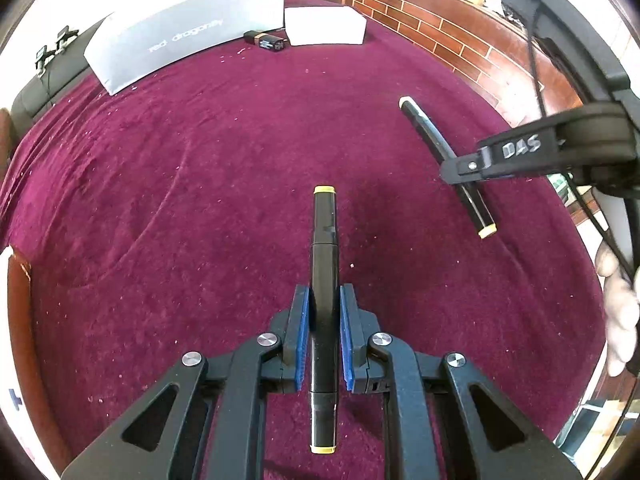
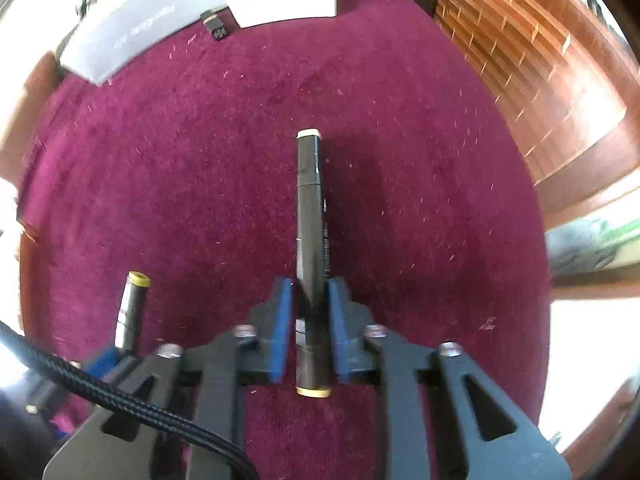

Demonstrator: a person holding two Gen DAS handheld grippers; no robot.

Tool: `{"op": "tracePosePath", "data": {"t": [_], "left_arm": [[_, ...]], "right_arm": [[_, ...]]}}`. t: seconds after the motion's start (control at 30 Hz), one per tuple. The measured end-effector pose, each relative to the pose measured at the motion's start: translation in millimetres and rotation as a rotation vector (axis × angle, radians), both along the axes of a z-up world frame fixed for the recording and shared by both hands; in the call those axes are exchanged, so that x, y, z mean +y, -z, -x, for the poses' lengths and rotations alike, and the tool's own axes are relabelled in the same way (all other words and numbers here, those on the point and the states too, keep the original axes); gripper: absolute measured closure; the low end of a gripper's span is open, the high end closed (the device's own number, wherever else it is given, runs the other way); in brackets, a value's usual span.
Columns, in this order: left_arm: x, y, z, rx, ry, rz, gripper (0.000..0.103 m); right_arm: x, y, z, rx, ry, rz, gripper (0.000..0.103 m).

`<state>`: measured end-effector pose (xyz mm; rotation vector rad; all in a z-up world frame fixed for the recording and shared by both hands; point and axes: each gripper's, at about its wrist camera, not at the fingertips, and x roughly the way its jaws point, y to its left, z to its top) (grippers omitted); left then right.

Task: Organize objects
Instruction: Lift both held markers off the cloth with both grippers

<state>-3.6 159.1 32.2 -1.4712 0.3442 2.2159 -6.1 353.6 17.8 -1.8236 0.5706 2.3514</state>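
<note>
My left gripper point(image 1: 324, 292) is shut on a black marker with yellow end caps point(image 1: 325, 232), its blue pads pressing the barrel at mid-length. The marker points straight ahead over the maroon cloth point(image 1: 180, 200). To the right, my right gripper point(image 1: 454, 170) clamps a second black marker with pale yellow caps point(image 1: 424, 124), which lies slanted. In the right wrist view the right gripper point(image 2: 310, 284) is shut on that marker point(image 2: 309, 200), both caps showing. The left-held marker point(image 2: 134, 304) appears at the lower left of that view, with a blue pad of the left gripper point(image 2: 106, 358) below it.
A long grey-white box point(image 1: 160, 36), a small white box point(image 1: 324, 26) and a black battery point(image 1: 266, 42) lie at the cloth's far edge. A brick-patterned wooden panel point(image 1: 440, 36) borders the far right. A person's hand point(image 1: 618, 312) shows at the right edge, and a braided cable point(image 2: 120, 400) crosses low left.
</note>
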Motion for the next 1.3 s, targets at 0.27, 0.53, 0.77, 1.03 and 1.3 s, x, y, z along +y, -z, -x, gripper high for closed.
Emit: {"op": "tracePosePath", "data": {"t": [0.27,0.53,0.77,1.03,1.3], "left_arm": [[-17.2,-5.1,-4.4,-0.004,-0.032,-0.029,0.092],[-37.6,-0.6,-5.1,-0.031,-0.084,-0.068,0.092],[-32.7,10.5,-9.8,0.01,-0.112,-0.069,0.091],[-50.7,7.9,-3.7,-0.042,-0.147,-0.163,0.092],[-83.2,-14.3,-12.6,-0.016,-0.206,-0.203,0.092]], "right_arm": [[6.4,-13.3,-10.4,0.04,0.014,0.101,0.091],[8.1,-9.5,-1.6,0.042,0.052,0.049,0.061],[-10.5,-0.9,10.2,0.005,0.028,-0.062,0.06],[-13.8,-5.8,14.7,-0.013,0.023,-0.071,0.09],[-9.1,-21.5,-3.0,0.039,0.041,0.111,0.09]]}}
